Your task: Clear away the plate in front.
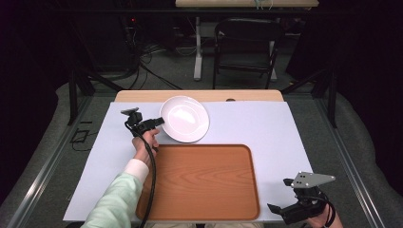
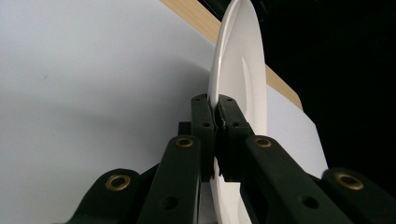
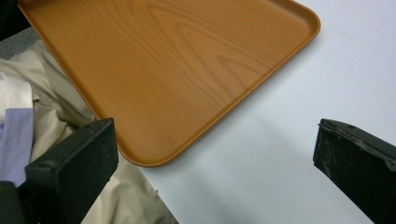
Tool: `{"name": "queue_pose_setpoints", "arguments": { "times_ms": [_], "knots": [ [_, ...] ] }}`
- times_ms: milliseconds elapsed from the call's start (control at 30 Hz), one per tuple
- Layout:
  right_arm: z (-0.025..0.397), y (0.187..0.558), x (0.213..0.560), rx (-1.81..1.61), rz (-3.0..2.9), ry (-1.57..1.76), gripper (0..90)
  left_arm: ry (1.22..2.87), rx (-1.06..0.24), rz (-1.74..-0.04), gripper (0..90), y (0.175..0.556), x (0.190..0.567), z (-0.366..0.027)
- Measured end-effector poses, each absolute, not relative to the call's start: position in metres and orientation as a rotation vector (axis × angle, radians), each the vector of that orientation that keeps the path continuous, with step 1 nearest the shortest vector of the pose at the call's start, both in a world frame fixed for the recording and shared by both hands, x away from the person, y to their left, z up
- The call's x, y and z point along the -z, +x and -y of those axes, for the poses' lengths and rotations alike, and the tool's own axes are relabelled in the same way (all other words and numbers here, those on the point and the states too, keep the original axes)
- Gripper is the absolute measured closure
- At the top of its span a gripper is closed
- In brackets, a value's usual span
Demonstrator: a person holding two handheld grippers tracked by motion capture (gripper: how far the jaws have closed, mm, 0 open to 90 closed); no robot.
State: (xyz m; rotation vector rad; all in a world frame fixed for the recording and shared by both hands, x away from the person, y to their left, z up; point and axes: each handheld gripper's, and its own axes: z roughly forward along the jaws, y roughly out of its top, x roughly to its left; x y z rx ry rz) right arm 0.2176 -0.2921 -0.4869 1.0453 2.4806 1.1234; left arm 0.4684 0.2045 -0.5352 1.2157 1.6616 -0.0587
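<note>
Plate (image 1: 185, 118), white, sat at the far middle of the desk (image 1: 266, 128), just beyond the wooden tray (image 1: 204, 185); possibly slightly lifted, unclear. Left gripper (image 1: 160, 122) was clamped on its near-left rim. Right gripper (image 1: 278, 209) hovered with jaws wide apart, gripping nothing, beside the tray's near-right corner.

The plate (image 1: 184, 118) clamped in the left gripper (image 2: 216, 114) is plain glossy white, without any pattern. That gripper is matt black, with small brass-coloured rivets in its arms. Under it the bench (image 1: 266, 128) wears a pale, bluish-white cover, and a strip of light wood shows just beyond the plate. Beside the right gripper (image 3: 210, 154), also black and topped by a grey plate, the tray (image 3: 177, 60) is warm orange-brown with a flowing wood-grain pattern. The sleeve (image 1: 116, 197) behind the left gripper is pale mint green with a white cuff.
</note>
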Motion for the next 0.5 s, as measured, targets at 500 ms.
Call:
{"name": "queue_pose_setpoints", "arguments": {
  "times_ms": [500],
  "knots": [
    [0.278,0.254,0.489,-1.077,-2.512,1.247,0.0,1.227,0.081,-1.553,87.1,0.457,0.510,-0.207]
  ]
}}
